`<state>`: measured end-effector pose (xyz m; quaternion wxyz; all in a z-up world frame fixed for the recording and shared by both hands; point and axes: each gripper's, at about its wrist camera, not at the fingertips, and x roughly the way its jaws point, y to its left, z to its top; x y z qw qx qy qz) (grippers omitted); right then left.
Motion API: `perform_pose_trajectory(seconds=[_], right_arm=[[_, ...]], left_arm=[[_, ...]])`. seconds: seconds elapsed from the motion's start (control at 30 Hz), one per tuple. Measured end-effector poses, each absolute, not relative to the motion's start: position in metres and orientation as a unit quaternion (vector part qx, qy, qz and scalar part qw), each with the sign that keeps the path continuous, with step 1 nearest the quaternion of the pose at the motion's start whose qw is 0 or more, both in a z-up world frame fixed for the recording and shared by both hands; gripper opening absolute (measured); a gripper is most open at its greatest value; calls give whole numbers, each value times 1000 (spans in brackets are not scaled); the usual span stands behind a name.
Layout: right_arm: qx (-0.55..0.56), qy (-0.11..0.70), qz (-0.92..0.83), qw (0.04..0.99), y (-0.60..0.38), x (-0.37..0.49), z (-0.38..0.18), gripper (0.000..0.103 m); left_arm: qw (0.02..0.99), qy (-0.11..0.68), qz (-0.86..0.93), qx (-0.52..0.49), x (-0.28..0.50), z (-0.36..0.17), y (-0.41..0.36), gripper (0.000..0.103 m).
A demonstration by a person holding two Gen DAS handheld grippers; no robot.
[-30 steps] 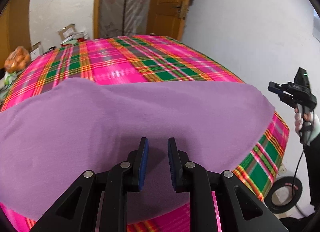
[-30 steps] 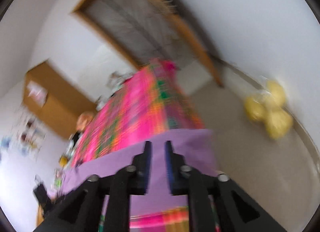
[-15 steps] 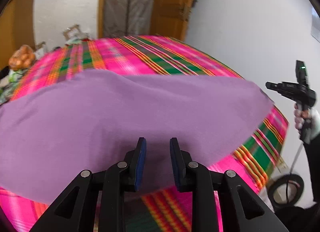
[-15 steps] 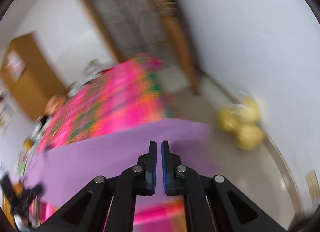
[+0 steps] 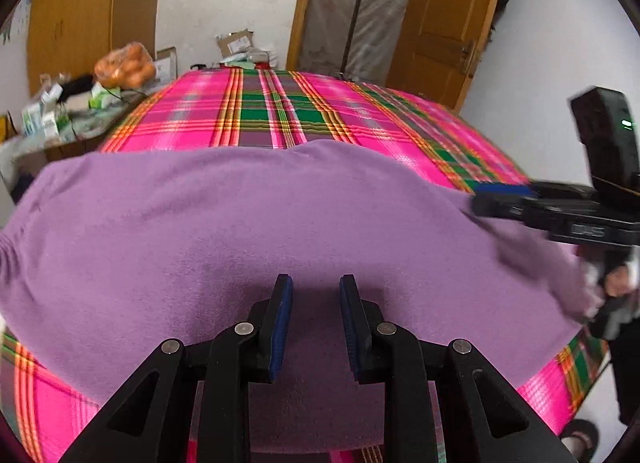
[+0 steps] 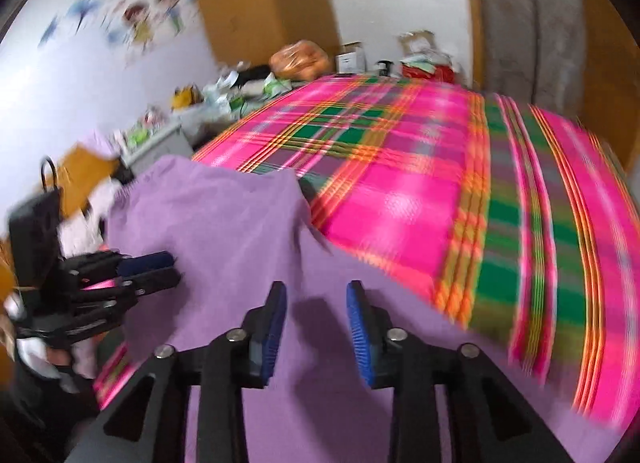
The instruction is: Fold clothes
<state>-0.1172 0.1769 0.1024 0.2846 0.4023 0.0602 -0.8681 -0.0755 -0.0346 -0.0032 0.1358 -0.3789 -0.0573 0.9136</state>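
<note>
- Left wrist view: our left gripper [image 5: 315, 321] hovers with jaws parted and empty over the purple garment [image 5: 248, 231], spread on the plaid bedspread [image 5: 280, 111] ahead. It looks soft, light and limp; we would pinch an edge or corner.
- Right wrist view: our right gripper [image 6: 316, 329] has just been opening, nothing between its jaws; the garment [image 6: 224, 223] lies beneath, rumpled ahead-left.

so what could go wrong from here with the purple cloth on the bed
The right gripper has just been opening, nothing clamped; the folded flap of the purple cloth may land crooked. The left gripper hovers open over the cloth and could drag a wrinkle into it. The cloth's near edge overhangs the plaid bedspread and might slip off.
</note>
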Motion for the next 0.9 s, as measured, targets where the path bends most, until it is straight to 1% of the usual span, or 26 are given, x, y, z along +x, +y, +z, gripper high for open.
perform_pose_trajectory(seconds=[0.1, 0.13, 0.17, 0.2, 0.23, 0.3, 0.37, 0.43, 0.5, 0.57, 0.7, 0.73, 0.77, 0.8, 0.87, 0.9], right_arm=[[397, 89, -864, 295, 160, -129, 104, 37], [408, 93, -859, 297, 157, -135, 100, 35], [423, 97, -850, 298, 153, -143, 95, 29], [433, 95, -845, 300, 152, -149, 92, 10], [436, 85, -844, 301, 153, -152, 91, 6], [442, 65, -841, 304, 157, -160, 87, 5], [447, 25, -842, 302, 168, -169, 84, 4], [451, -14, -844, 289, 182, -180, 80, 0], [461, -32, -849, 257, 193, -191, 70, 0], [461, -57, -849, 253, 199, -197, 68, 0], [435, -44, -848, 298, 180, -186, 83, 4], [431, -35, -847, 308, 171, -183, 86, 11], [429, -27, -846, 315, 163, -182, 87, 14], [430, -19, -846, 315, 156, -183, 85, 15], [433, -4, -846, 310, 142, -186, 81, 15], [432, -3, -847, 312, 137, -187, 81, 11]], left_arm=[[153, -70, 910, -379, -77, -4, -36, 25], [160, -73, 909, -379, -78, -4, -36, 25], [165, -78, 908, -378, -78, -5, -37, 25], [168, -86, 907, -378, -78, -5, -38, 25], [170, -92, 906, -377, -79, -5, -40, 25], [174, -98, 905, -376, -79, -6, -42, 25], [175, -98, 905, -376, -78, -6, -41, 25], [175, -96, 905, -375, -78, -6, -41, 25], [175, -97, 905, -375, -77, -6, -42, 25], [175, -98, 905, -375, -77, -7, -42, 25], [175, -98, 905, -376, -76, -7, -42, 25], [174, -97, 905, -376, -76, -7, -43, 25], [174, -97, 905, -376, -76, -7, -43, 25], [174, -97, 905, -376, -76, -7, -43, 25], [173, -98, 905, -375, -76, -7, -43, 25], [173, -98, 905, -375, -76, -7, -43, 25]])
